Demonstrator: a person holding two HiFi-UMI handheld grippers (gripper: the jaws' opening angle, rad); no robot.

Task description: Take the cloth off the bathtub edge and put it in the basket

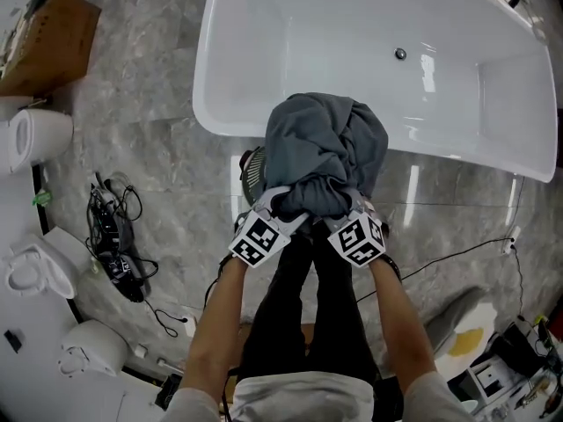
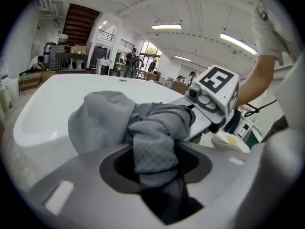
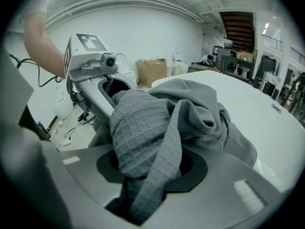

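Both grippers clamp the same bundle. In the head view the left gripper [image 1: 283, 207] and the right gripper [image 1: 346, 206] sit side by side just below the frame's middle, their marker cubes facing up and their tips buried in the lower edge of the grey cloth [image 1: 321, 143]. The cloth is bunched into 1 rounded heap that hangs off the tips, clear of the white bathtub [image 1: 369, 51] and overlapping its near edge in the picture. At the heap's left side a dark ribbed rim shows, seemingly the basket [image 1: 252, 172], mostly hidden under the cloth. A tangle of cables [image 1: 119, 236] lies on the grey marble floor [image 1: 158, 148] at the left, with a cardboard box [image 1: 44, 38] in the upper left corner and a toilet [image 1: 35, 271] at the left edge.

In the left gripper view a thick fold of cloth runs down between the 2 jaws, which are closed on it; the rest billows above them at the frame's middle. The right gripper stands just right of the cloth, its nose pushed into the folds. The bathtub fills the left background.

In the right gripper view the jaws likewise pinch a twisted, waffle-textured fold at the lower middle. The left gripper is at the upper left, touching the cloth, and the bathtub stretches off to the right.
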